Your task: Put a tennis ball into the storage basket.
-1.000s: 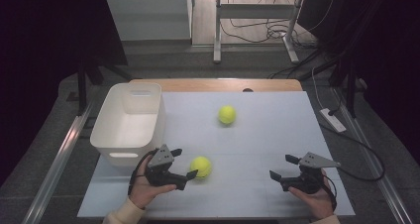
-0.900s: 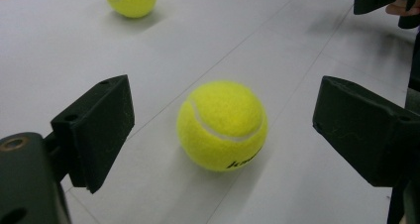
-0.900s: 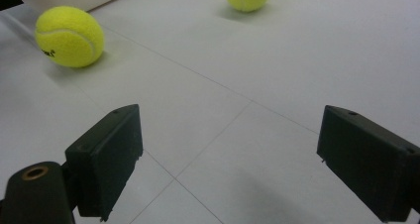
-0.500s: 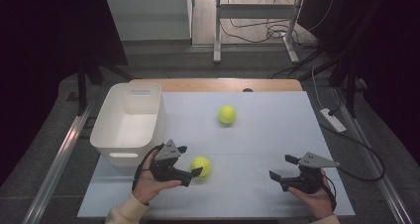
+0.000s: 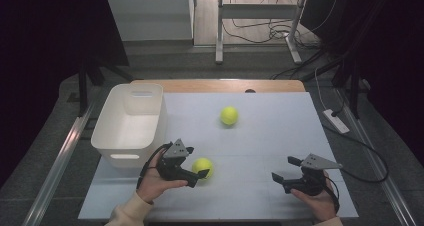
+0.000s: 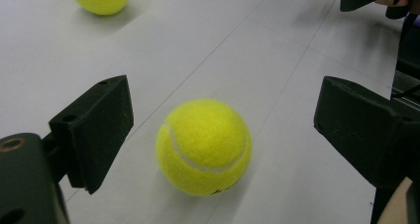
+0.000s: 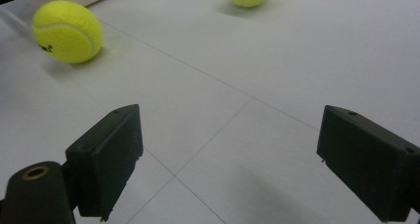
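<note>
Two fuzzy yellow tennis balls: near ball lower centre, far ball mid-frame. Your left gripper straddles the near ball, jaws spread, apparently untouching. Your right gripper, lower right, gapes empty.

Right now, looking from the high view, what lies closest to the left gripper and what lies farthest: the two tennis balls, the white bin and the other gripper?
From the left gripper:
1. Near tennis ball, between its open jaws.
2. White bin, just beyond, at the table's left edge.
3. Far tennis ball, toward the table's middle, and the right gripper, across to the right: too close to call.
</note>
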A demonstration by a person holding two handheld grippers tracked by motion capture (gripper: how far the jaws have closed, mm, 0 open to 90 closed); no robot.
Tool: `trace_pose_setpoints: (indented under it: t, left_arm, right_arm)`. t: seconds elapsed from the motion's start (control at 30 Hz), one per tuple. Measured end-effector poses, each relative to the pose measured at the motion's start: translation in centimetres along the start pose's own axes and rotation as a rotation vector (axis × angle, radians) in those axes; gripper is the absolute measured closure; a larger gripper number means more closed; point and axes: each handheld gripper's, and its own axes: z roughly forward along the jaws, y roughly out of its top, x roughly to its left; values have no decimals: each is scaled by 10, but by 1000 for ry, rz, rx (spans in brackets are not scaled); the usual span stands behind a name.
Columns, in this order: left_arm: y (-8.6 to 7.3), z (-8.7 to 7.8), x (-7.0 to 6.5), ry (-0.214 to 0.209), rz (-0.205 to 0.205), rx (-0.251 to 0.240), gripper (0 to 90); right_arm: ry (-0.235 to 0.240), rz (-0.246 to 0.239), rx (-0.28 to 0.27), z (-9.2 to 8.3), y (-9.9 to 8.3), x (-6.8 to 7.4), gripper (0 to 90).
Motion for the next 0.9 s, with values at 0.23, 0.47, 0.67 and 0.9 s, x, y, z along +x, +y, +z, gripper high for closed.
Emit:
trace_pose_setpoints:
  t: [0.23, 0.47, 0.67, 0.9]
  left_arm:
    - [4, 2, 0, -12, 0, 8, 90]
    - [6, 9, -1, -12, 14, 50, 83]
    - [8, 17, 1, -8, 12, 87, 82]
    - [9, 26, 2, 13, 6, 146, 76]
  right_arm:
    - [-2, -2, 5, 1, 0, 0, 104]
    - [-6, -2, 5, 0, 0, 0, 105]
    - [-12, -6, 10, 1, 0, 0, 105]
    - [-14, -5, 14, 1, 0, 0, 106]
